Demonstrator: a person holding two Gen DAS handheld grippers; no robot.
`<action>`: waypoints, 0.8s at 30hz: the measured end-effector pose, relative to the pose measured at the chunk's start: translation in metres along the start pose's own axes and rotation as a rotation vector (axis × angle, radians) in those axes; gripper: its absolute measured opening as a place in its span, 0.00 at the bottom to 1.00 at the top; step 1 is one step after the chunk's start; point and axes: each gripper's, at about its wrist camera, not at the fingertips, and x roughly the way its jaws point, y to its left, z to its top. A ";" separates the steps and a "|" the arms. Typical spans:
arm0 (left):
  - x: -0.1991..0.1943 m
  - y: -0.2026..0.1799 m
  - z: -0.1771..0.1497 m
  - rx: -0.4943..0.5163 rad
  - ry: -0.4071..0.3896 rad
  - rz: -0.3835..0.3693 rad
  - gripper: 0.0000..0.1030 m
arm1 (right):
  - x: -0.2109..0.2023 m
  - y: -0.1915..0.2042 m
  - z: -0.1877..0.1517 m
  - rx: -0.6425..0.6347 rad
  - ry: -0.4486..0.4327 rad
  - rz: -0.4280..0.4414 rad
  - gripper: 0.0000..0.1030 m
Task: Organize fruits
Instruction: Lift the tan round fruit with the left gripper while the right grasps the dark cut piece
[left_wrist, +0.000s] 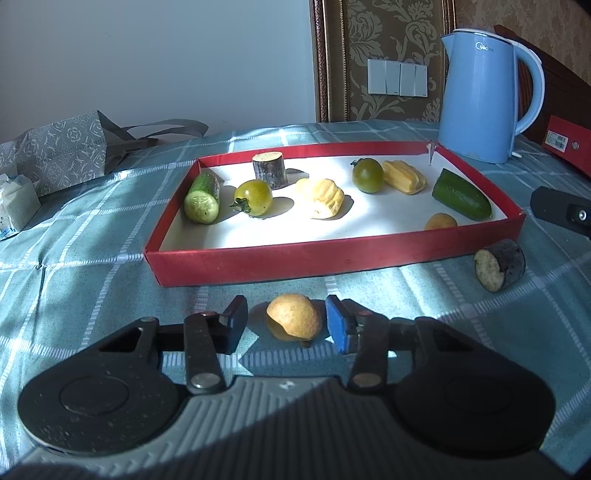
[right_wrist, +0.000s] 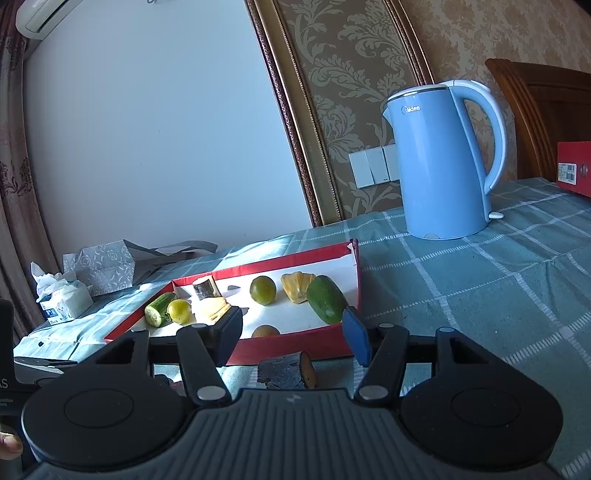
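Left gripper (left_wrist: 286, 323): jaws flank a yellow fruit piece (left_wrist: 294, 316) lying on the cloth just in front of the red tray (left_wrist: 332, 258). The blue pad (left_wrist: 338, 325) on one side sits at the fruit's edge; the black pad (left_wrist: 236, 321) on the other shows a thin gap, so a firm grip cannot be confirmed.

Right gripper (right_wrist: 295, 332): jaws part open, nothing pressed between the pads. A dark-skinned cut chunk (right_wrist: 286, 371) lies on the cloth below and between the fingers, just in front of the tray's near wall, untouched.

Inside the tray, left-wrist view: cut cucumber piece (left_wrist: 202, 197) at the left end, dark stump-like chunk (left_wrist: 269, 170) near the back wall, two green tomatoes (left_wrist: 254, 196) (left_wrist: 368, 175), two pale yellow ridged pieces (left_wrist: 322, 197) (left_wrist: 403, 177), whole cucumber end (left_wrist: 461, 194) at the right end, small orange-yellow piece (left_wrist: 440, 222) by the near wall.

Behind the tray's right far corner: blue kettle (left_wrist: 484, 96). Left of the tray: patterned grey bag (left_wrist: 62, 151), tissue pack (left_wrist: 16, 203). All on a teal checked cloth (left_wrist: 92, 240).
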 end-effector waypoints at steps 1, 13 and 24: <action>0.000 0.000 0.000 -0.004 0.001 -0.009 0.34 | 0.001 0.000 0.000 -0.001 0.002 -0.002 0.57; -0.014 0.005 0.002 -0.016 -0.075 0.051 0.27 | 0.001 -0.004 0.000 0.008 0.005 -0.024 0.57; -0.034 0.013 0.009 -0.036 -0.194 0.124 0.27 | 0.021 0.019 -0.009 -0.129 0.129 -0.046 0.57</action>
